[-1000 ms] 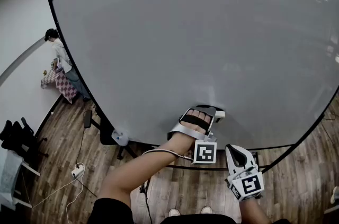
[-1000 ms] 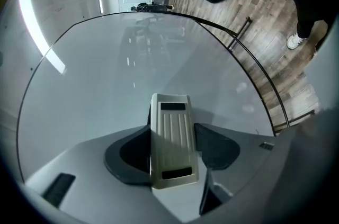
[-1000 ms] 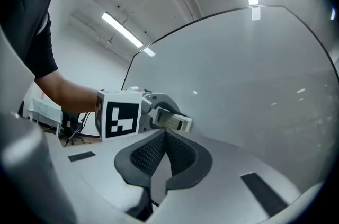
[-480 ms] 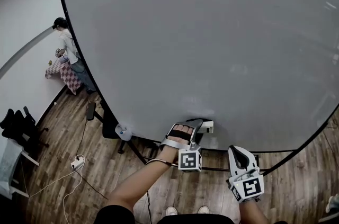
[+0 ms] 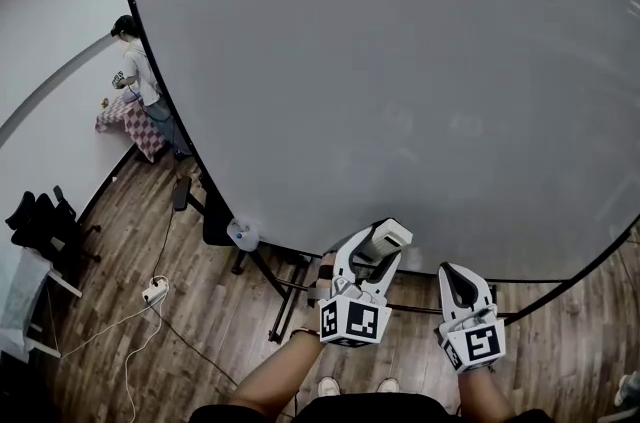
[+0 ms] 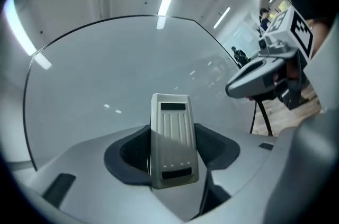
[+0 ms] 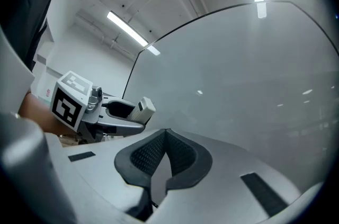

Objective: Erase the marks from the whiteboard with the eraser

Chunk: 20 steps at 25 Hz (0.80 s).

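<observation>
Left gripper (image 5: pixel 368 256) pinches the pale ribbed eraser (image 6: pixel 170 135) at the whiteboard's (image 5: pixel 400 61) near edge, contact unclear. To its right, the right gripper (image 7: pixel 165 157) is empty, jaws pressed together.

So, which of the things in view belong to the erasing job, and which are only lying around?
For the job: whiteboard; eraser, clamped in the left gripper.

Just around: right gripper, shut and empty; power strip on the floor; black chairs; checked table with a person beside it.
</observation>
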Motion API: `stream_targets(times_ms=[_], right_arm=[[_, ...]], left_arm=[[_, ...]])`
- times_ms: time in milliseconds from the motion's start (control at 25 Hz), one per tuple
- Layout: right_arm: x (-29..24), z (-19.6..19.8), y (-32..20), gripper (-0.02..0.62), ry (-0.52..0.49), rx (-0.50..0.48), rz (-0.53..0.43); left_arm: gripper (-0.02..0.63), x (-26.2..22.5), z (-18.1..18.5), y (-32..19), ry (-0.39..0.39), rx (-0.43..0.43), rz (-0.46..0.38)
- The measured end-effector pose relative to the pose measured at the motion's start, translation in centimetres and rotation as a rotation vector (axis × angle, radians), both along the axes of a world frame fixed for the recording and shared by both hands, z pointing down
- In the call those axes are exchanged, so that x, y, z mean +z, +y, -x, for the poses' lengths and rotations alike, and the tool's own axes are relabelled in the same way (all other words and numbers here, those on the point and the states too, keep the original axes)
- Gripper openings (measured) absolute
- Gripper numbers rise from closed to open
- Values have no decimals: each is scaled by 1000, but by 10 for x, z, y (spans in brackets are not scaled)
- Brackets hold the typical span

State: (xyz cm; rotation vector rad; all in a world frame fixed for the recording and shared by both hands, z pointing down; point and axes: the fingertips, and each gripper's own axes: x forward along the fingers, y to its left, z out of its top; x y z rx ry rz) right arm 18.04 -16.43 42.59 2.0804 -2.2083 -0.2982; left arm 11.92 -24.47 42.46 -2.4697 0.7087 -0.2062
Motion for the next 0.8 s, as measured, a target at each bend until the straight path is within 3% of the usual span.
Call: stream_targets(times_ms=[160,320,440,560,640,800], right_arm=[[-6,3,-2,18,6,-11,-8],[-12,0,-2,18,8,-4,-28],[-14,-2,0,18,7,2,-35],[-18,-1,2,18,15,8,-40],[-20,0,2,18,23,12,-43],[-21,-2,2,18,33,16,-38]], left_arm=[[270,-13,10,12,182,31,140],[270,-1,23,9,253,43,241],[270,-4,34,11,310,33,252],[270,-14,46,19,428,31,274],[270,-11,52,19,454,19,304],[270,6,57,14,425,-1,307]])
